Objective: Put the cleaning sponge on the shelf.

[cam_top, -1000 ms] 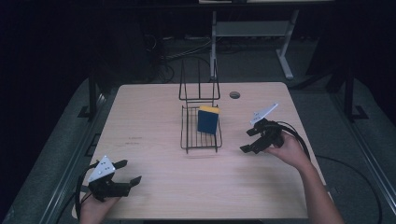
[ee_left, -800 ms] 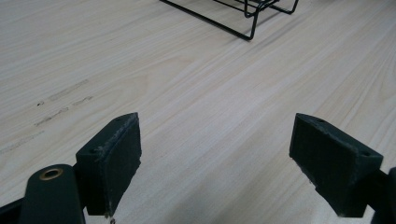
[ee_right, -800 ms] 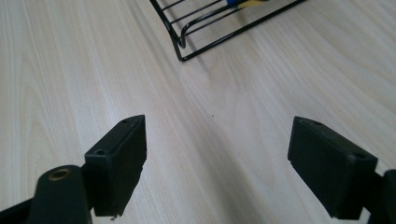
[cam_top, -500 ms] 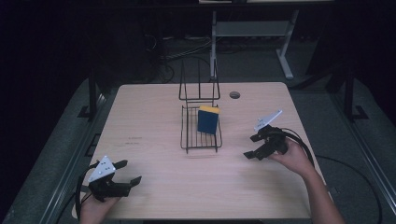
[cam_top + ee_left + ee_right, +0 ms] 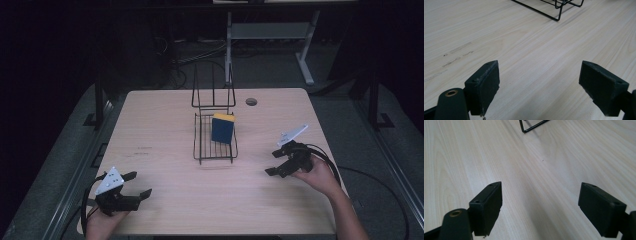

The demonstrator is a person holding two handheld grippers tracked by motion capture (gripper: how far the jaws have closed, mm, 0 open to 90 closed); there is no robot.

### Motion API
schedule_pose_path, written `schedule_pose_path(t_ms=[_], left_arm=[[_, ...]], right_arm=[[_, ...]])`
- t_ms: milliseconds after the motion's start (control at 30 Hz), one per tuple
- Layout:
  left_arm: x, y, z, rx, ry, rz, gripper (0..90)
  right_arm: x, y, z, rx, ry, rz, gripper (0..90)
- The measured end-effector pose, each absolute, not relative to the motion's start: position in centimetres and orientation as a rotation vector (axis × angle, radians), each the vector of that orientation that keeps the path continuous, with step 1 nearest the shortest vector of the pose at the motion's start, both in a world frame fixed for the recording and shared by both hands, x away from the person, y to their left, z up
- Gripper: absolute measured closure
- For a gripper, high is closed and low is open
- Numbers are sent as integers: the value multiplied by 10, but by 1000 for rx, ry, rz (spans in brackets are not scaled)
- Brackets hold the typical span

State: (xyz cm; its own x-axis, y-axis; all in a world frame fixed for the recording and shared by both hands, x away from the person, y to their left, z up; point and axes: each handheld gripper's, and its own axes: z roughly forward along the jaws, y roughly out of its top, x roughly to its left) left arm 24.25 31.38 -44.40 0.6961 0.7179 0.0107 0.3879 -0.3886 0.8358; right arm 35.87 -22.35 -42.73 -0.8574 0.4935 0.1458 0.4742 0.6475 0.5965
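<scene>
The sponge (image 5: 223, 128) stood upright in the wire rack (image 5: 215, 145). Both grippers, left (image 5: 134, 186) at 7 o'clock, right (image 5: 276, 161) at 4 o'clock, rested on the surface (image 5: 160, 125), jaws spread, empty. Judged step: placement complete; next move needs none, or a fresh approach.

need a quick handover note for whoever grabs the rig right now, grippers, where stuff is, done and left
Left gripper: jaws open, empty, low over the near left of the table.
Right gripper: jaws open, empty, near the right edge, apart from the rack.
Blue and yellow sponge: stands on edge in the black wire rack at the table's middle.
Done: the sponge sits in the rack and nothing is held.
Left: probably nothing more than parking both grippers; check the sponge sits steady.
</scene>
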Motion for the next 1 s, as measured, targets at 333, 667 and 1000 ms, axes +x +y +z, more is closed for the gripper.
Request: schedule_pose_path(t_ms=[333,667,1000], left_arm=[[242,314,-444,2018,847,472,163],[242,312,-444,2019,849,472,162],[243,312,-444,2022,845,473,162]], right_arm=[[346,-232,-431,838,2809,1034,187],[333,-243,-436,858,2788,1048,187],[318,-251,-444,873,2775,1050,186]])
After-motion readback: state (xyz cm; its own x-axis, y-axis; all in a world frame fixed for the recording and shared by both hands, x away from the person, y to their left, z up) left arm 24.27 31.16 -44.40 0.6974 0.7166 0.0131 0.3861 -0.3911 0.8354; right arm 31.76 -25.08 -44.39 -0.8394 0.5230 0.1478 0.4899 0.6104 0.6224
